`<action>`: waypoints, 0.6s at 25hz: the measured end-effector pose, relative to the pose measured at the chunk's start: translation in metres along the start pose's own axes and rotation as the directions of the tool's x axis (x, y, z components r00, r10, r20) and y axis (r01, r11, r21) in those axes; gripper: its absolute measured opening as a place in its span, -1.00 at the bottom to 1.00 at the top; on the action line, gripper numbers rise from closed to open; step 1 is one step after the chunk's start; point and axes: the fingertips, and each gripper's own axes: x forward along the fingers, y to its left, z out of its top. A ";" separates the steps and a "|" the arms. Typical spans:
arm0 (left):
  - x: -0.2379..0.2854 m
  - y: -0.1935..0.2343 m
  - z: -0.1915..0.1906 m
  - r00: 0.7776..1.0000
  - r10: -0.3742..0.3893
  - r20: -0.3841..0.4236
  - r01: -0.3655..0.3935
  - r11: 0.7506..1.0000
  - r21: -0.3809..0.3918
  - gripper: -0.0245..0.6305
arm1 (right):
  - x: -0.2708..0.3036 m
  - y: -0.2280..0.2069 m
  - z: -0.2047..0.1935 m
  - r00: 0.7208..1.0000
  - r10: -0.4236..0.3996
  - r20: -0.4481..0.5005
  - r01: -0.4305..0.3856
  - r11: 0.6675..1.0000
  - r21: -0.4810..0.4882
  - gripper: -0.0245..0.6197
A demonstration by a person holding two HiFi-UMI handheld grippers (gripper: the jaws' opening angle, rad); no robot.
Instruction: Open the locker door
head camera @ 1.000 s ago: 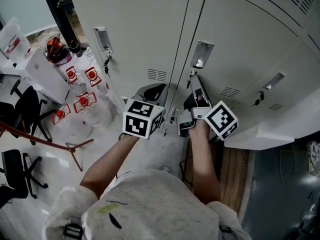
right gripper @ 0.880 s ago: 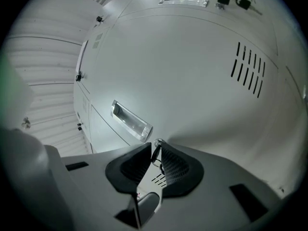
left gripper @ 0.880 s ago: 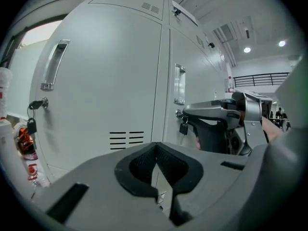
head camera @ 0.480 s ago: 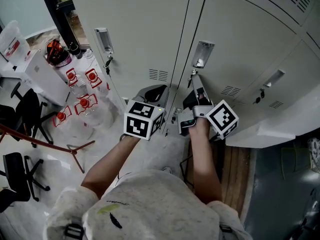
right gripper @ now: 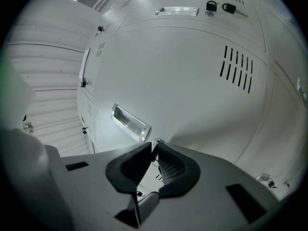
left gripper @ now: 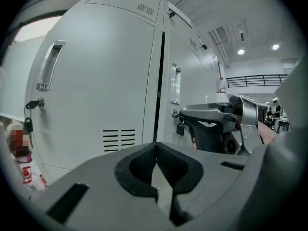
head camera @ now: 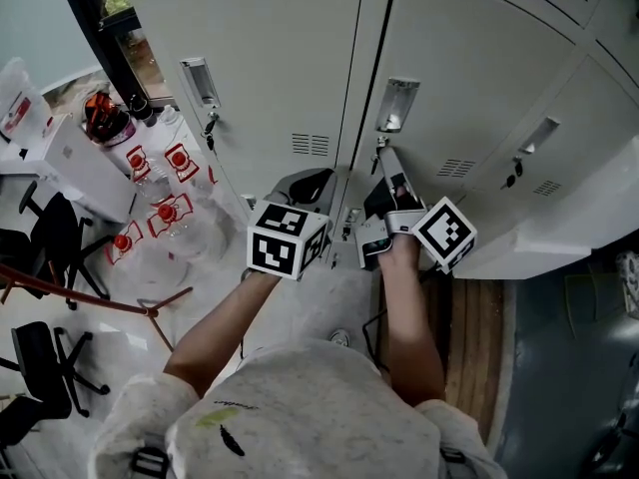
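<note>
Fingers (left gripper: 138, 165) of the left gripper (left gripper: 156, 146) are pressed together at their tips with nothing between them. They are idle and short of the lockers. The right gripper (right gripper: 155, 147) is the one at work. Its ribbed black pads (right gripper: 171, 170) are closed tip to tip against the small round silver lock (right gripper: 157, 141). I judge that they pinch the key seated there, though the key itself is buried between them. A dark spare key on its ring (left gripper: 179, 128) hangs just below those fingertips.

Just past the right fingertips, up and to their left, sits the recessed chrome pull handle (right gripper: 130, 122). Nothing touches it. Around it spreads the pale grey metal locker door (right gripper: 183, 76), with its black vent slots (right gripper: 237, 74) further off to the right of the fingers.

As for progress, this looks like the unlocking step, early in the job. The door lies flush with its neighbours, and only a thin dark seam (left gripper: 160, 81) shows along its edge, so it has not swung at all. Whether the lock has turned cannot be read here. What remains, as I judge it, is to finish the turn, let go, take the handle and pull.

Beyond and to the left of the left fingers stands the neighbouring grey locker door (left gripper: 96, 76), also closed. Further left are clear plastic bottles with red labels (head camera: 165, 211) and black office chairs (head camera: 52, 218).
</note>
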 end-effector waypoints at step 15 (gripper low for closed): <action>-0.011 -0.027 -0.008 0.996 -0.093 -0.011 0.093 0.995 0.023 -0.90 | -0.034 0.009 -0.003 0.999 0.007 0.031 -0.008 1.000 0.015 -0.82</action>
